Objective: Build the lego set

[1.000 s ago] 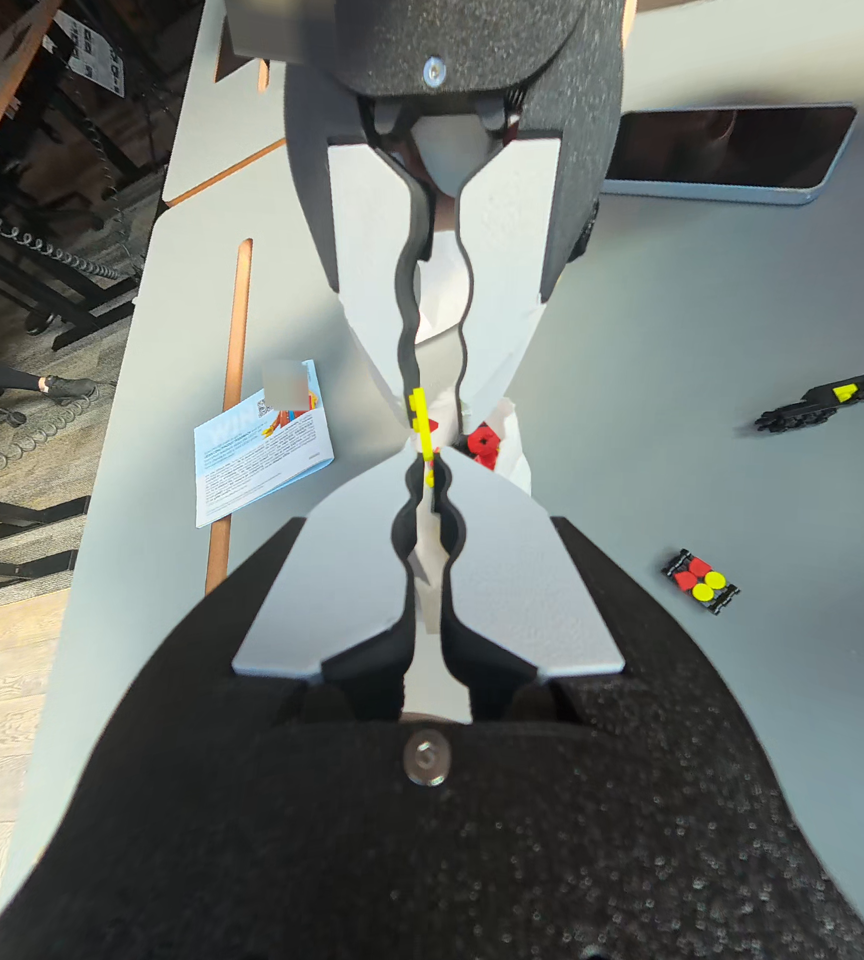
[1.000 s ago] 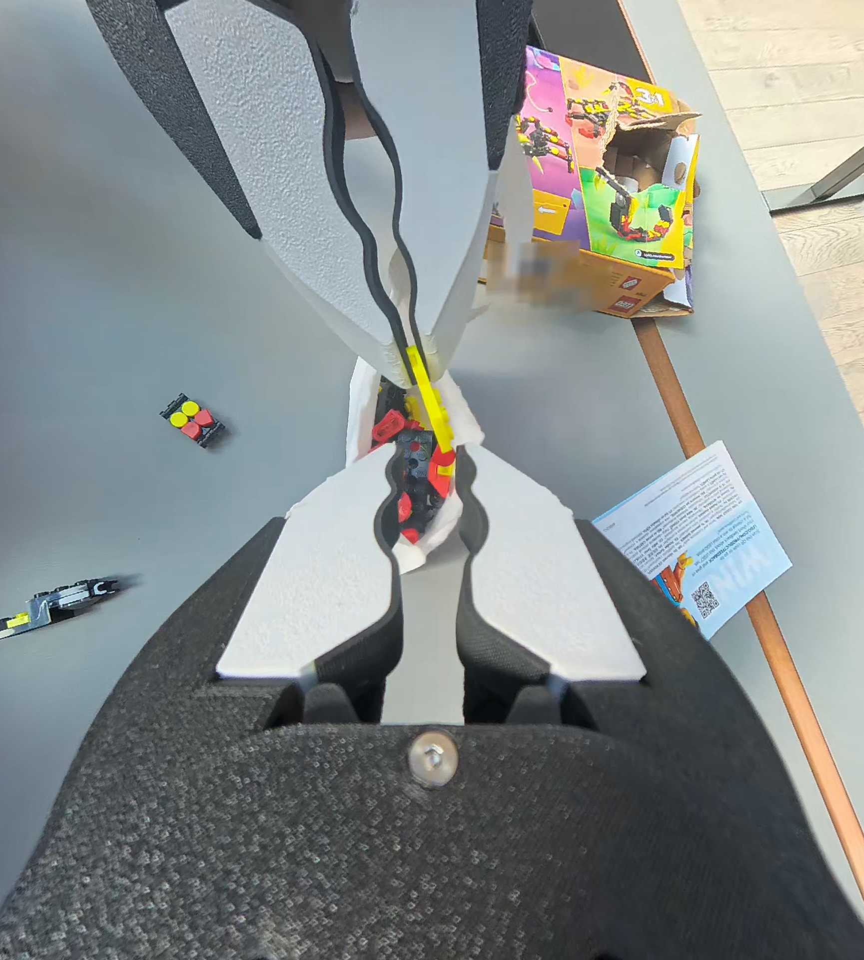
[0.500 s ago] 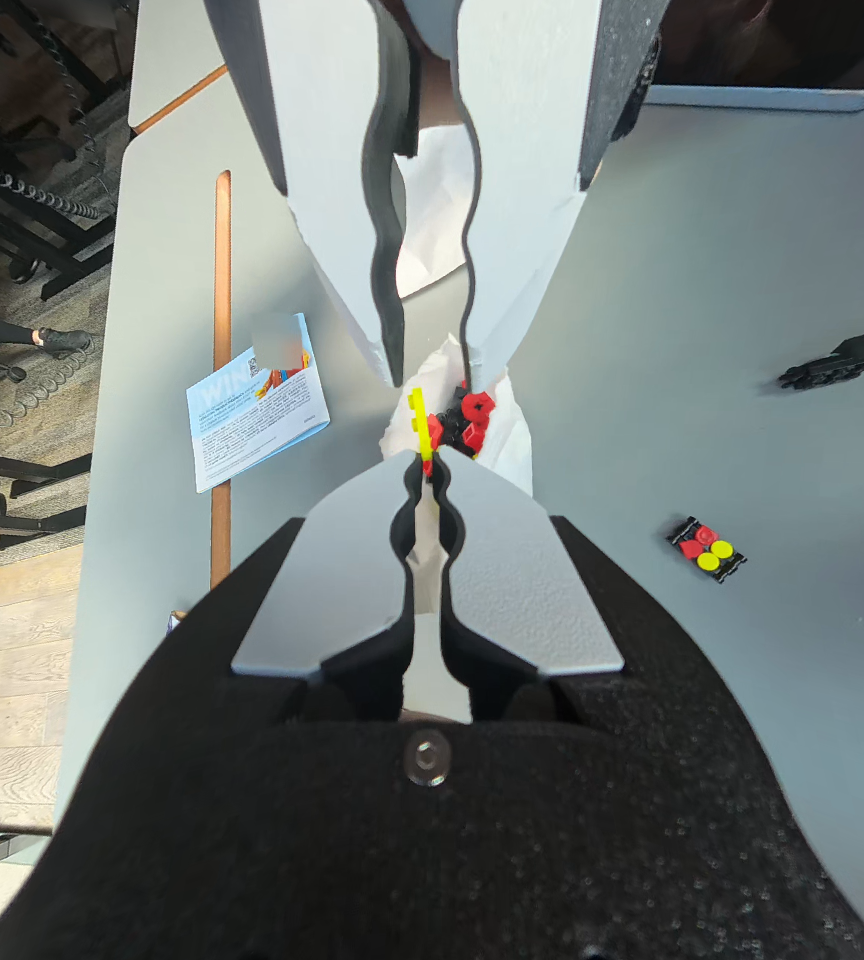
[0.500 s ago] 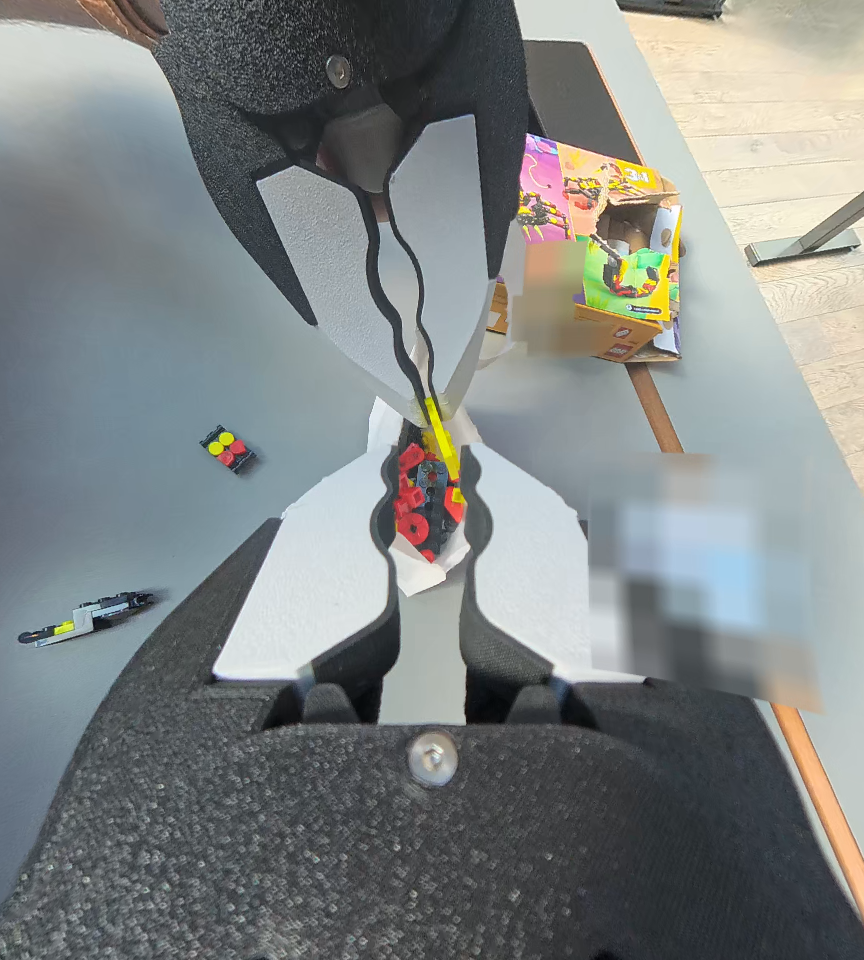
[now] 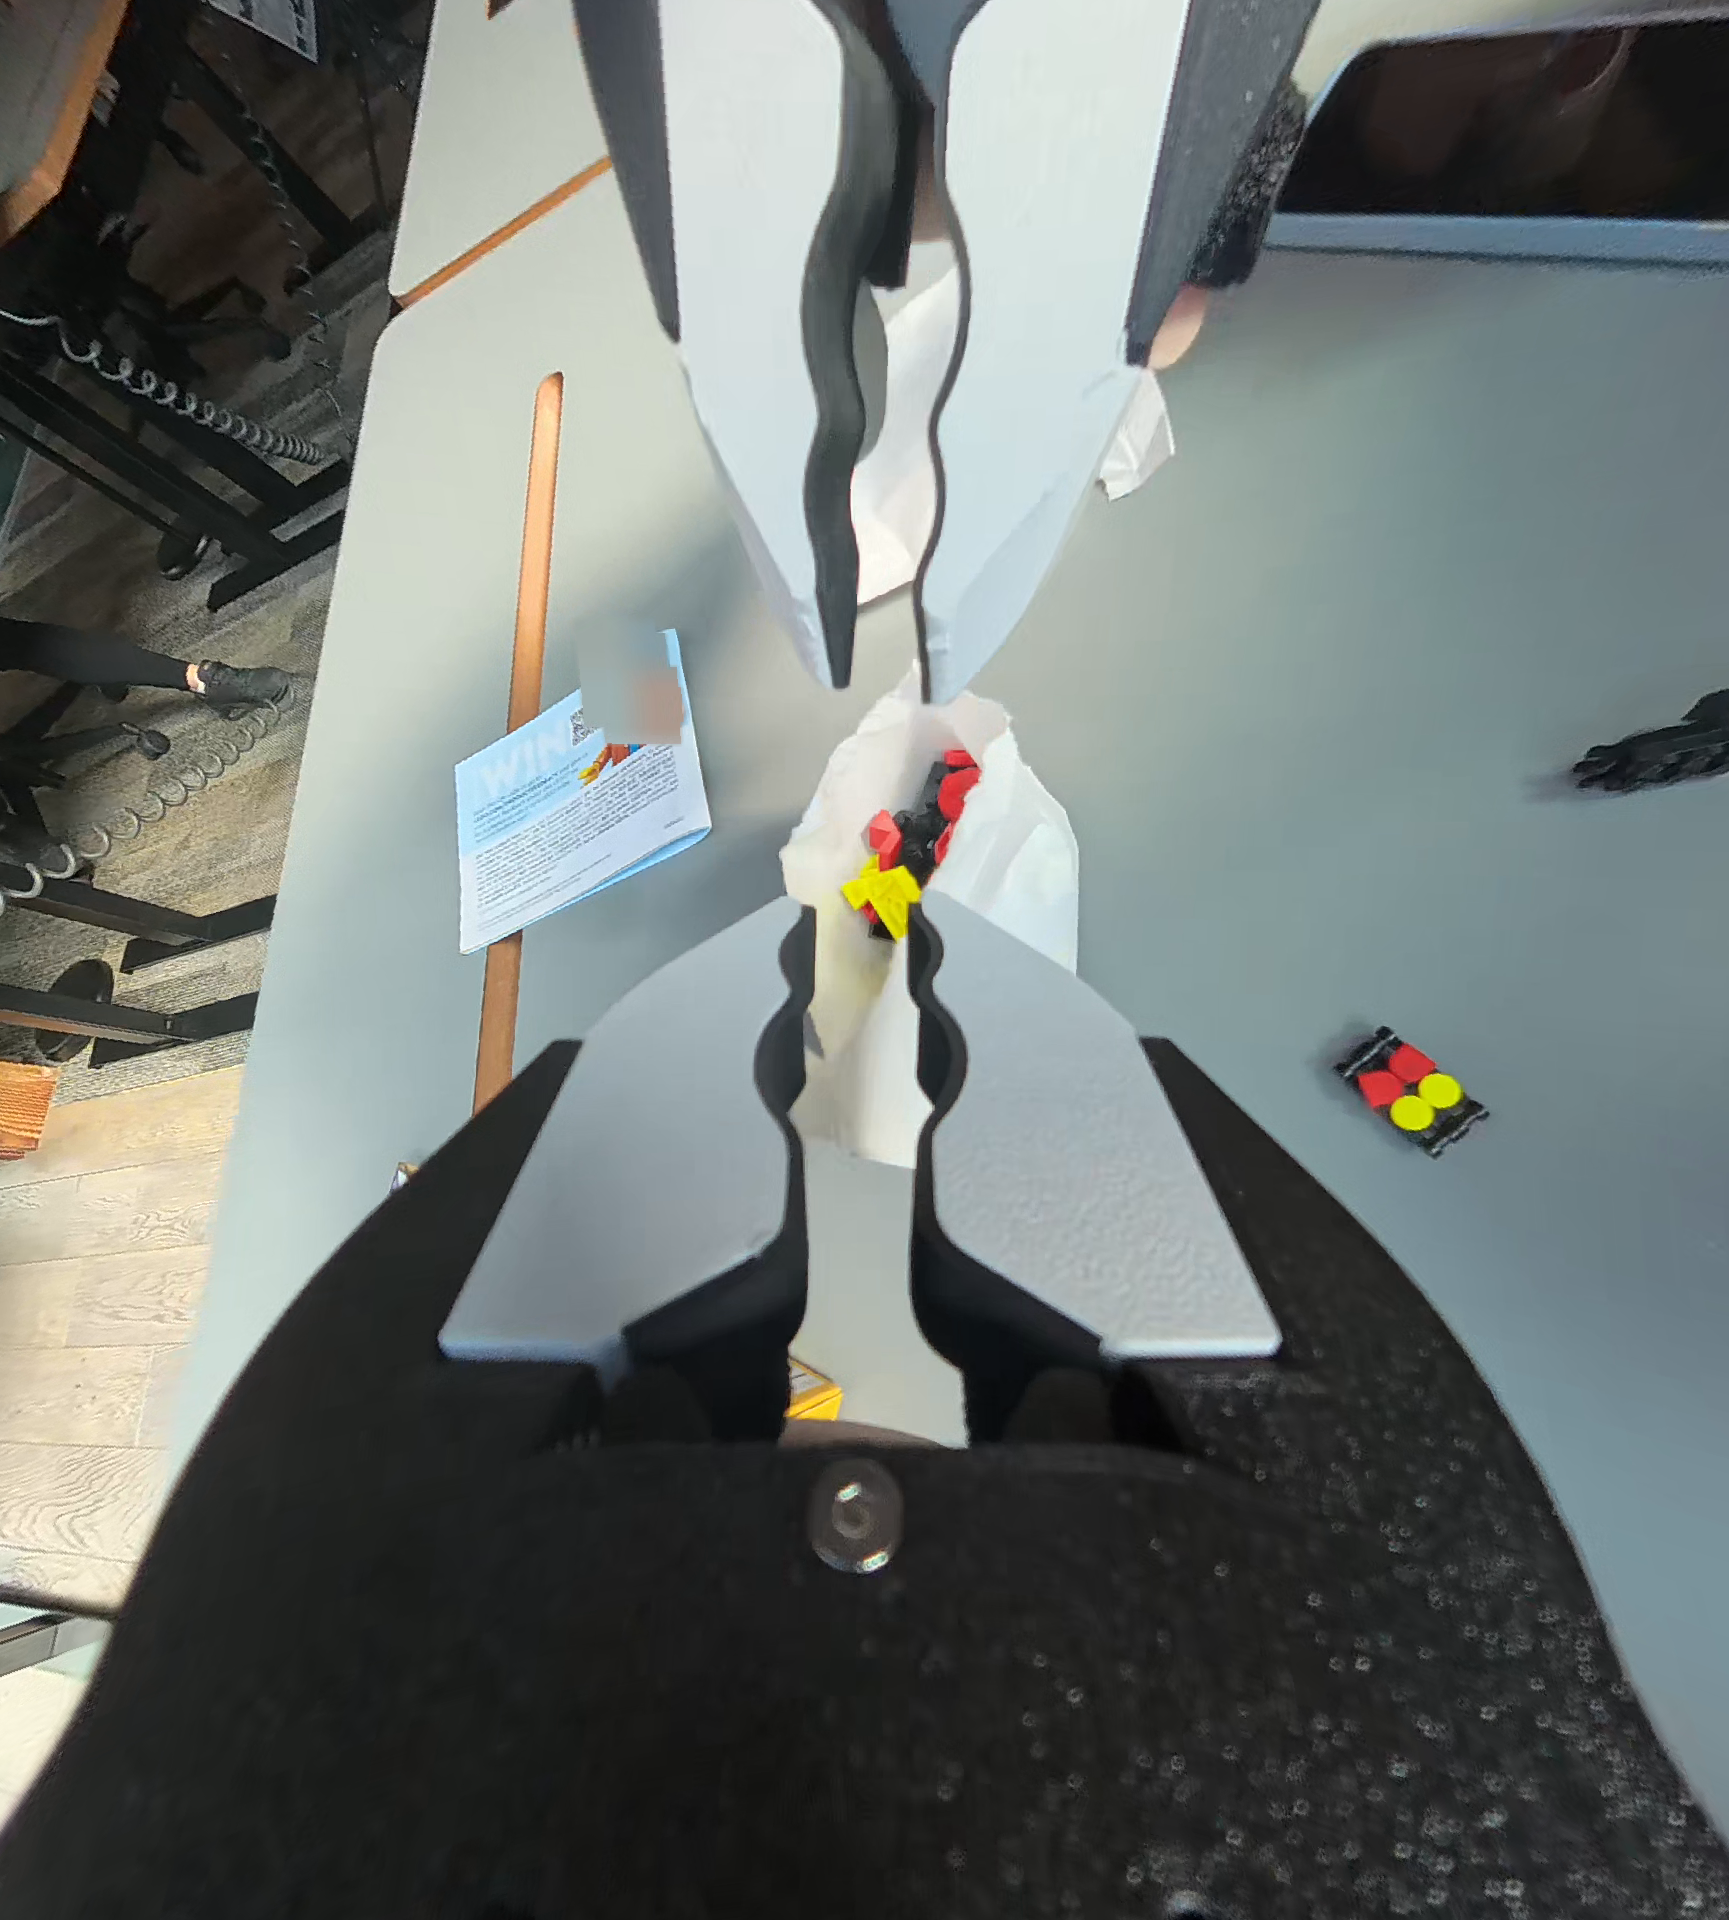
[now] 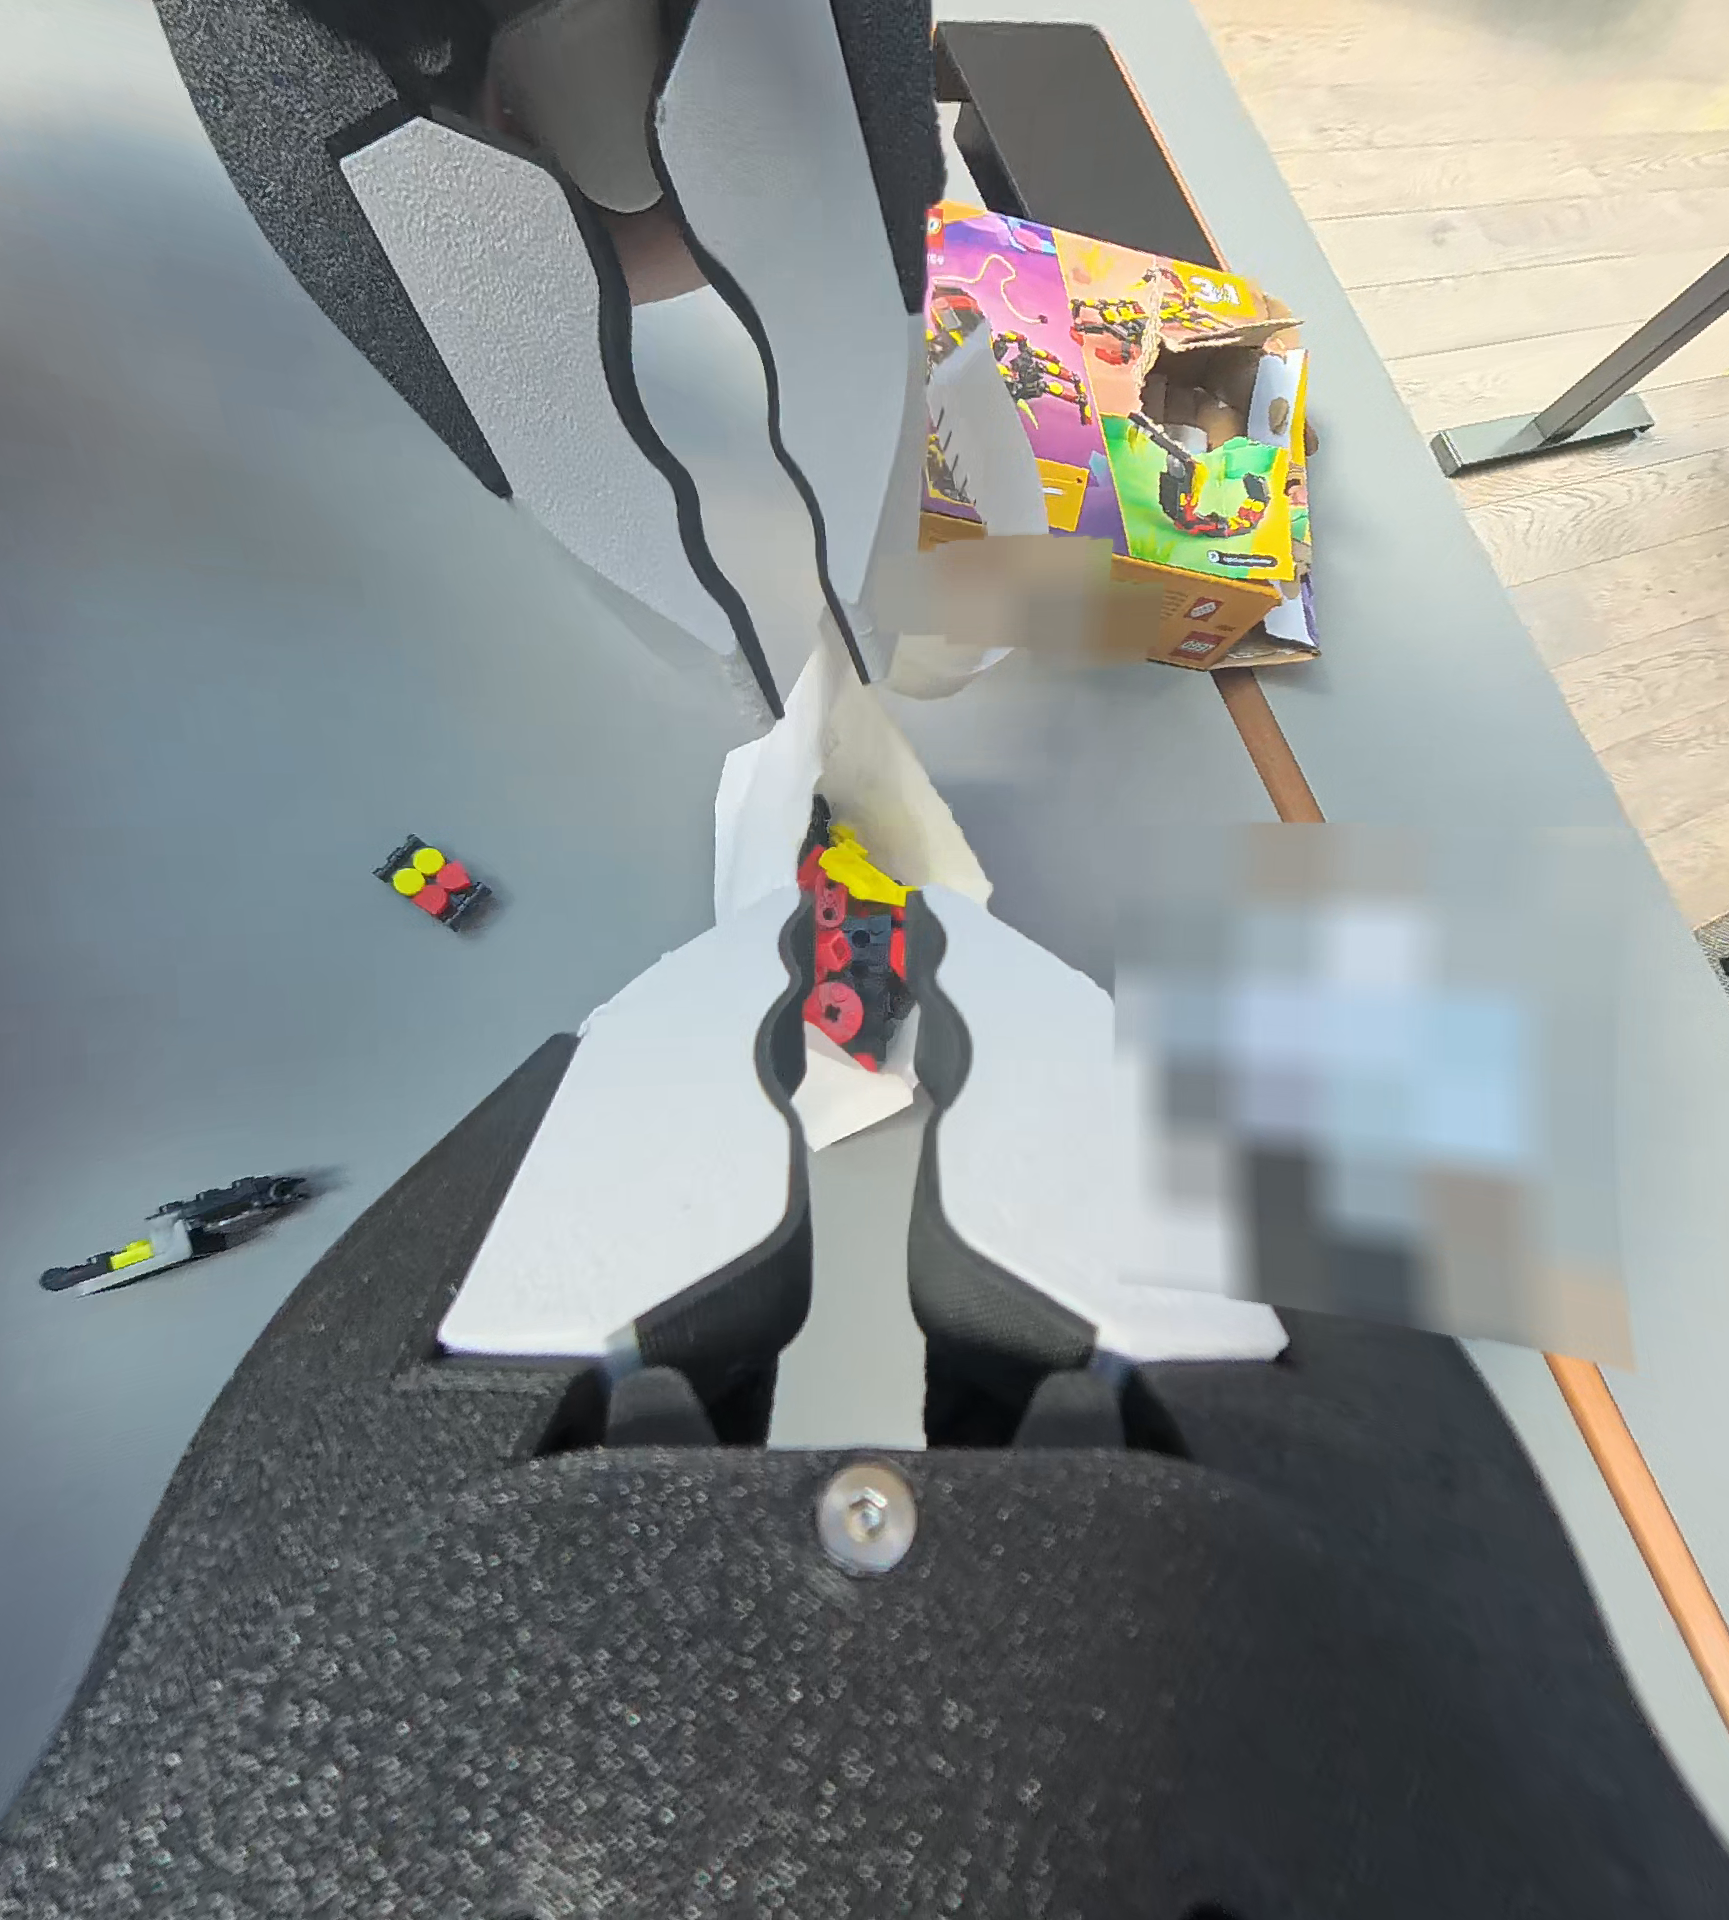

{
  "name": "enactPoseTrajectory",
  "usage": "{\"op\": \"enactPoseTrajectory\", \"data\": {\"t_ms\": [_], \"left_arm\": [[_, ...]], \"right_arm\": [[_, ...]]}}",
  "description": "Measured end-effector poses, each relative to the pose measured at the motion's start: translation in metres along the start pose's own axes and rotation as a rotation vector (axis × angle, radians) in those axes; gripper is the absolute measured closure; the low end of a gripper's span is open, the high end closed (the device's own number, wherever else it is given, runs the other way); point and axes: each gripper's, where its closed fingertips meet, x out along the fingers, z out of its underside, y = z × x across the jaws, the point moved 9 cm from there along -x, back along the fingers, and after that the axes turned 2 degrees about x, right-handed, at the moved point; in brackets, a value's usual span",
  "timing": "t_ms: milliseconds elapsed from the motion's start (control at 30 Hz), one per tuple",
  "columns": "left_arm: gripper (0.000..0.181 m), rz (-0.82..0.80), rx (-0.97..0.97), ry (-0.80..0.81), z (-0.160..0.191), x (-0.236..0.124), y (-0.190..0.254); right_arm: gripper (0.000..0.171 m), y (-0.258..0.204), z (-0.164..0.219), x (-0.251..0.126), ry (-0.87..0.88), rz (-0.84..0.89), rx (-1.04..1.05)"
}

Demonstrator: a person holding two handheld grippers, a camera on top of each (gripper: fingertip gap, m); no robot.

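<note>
An open white paper bag (image 5: 1016, 862) lies on the grey table and holds red, black and yellow Lego pieces. A yellow piece (image 5: 881, 891) lies loose on top of the pile, just beyond my left fingertips. It also shows in the right wrist view (image 6: 860, 868), in the bag (image 6: 756, 821). My left gripper (image 5: 860, 920) is open above the bag with nothing between its pads. My right gripper (image 6: 860, 914) faces it from the other side, also open and empty. Each gripper shows in the other's view: the right one (image 5: 881, 681) and the left one (image 6: 813, 691).
A small black assembly with red and yellow round tiles (image 5: 1411, 1091) and a long black assembly with a yellow part (image 5: 1701, 727) lie to one side. A blue leaflet (image 5: 579, 810), the torn set box (image 6: 1151, 416) and a tablet (image 5: 1566, 156) are nearby. Some 4 centimetres of space lies between my two pairs of fingers.
My left gripper was shut on the yellow piece and has opened; the piece now lies in the bag. The right gripper has drawn back a little and stays open.
</note>
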Motion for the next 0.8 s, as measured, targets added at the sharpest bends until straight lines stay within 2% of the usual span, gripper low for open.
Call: {"op": "enactPoseTrajectory", "data": {"t_ms": [133, 267, 433, 500, 567, 667, 800], "left_arm": [[0.166, -0.045, -0.063, 0.1, 0.002, -0.033, 0.026], [0.166, -0.023, -0.108, 0.102, 0.018, -0.061, 0.082], [0.166, 0.161, -0.196, -0.042, 0.034, -0.089, 0.184], [0.164, 0.2, -0.274, -0.093, 0.031, -0.097, 0.222], [0.163, 0.203, -0.378, -0.114, 0.023, -0.1, 0.252], [0.159, 0.149, -0.443, -0.165, 0.014, -0.091, 0.285], [0.152, 0.061, -0.465, -0.227, 0.013, -0.067, 0.3]], "right_arm": [[0.153, -0.029, 0.009, -0.038, 0.077, 0.036, 0.054], [0.153, -0.094, 0.034, -0.06, 0.13, 0.003, 0.189], [0.153, -0.209, 0.049, -0.042, 0.138, -0.225, 0.203], [0.153, -0.242, 0.052, -0.023, 0.031, -0.227, 0.117], [0.152, -0.256, 0.055, -0.009, -0.033, -0.188, 0.086], [0.152, -0.26, 0.053, 0.0, 0.031, -0.222, 0.176], [0.152, -0.259, 0.052, 0.004, 0.037, -0.175, 0.195]]}}
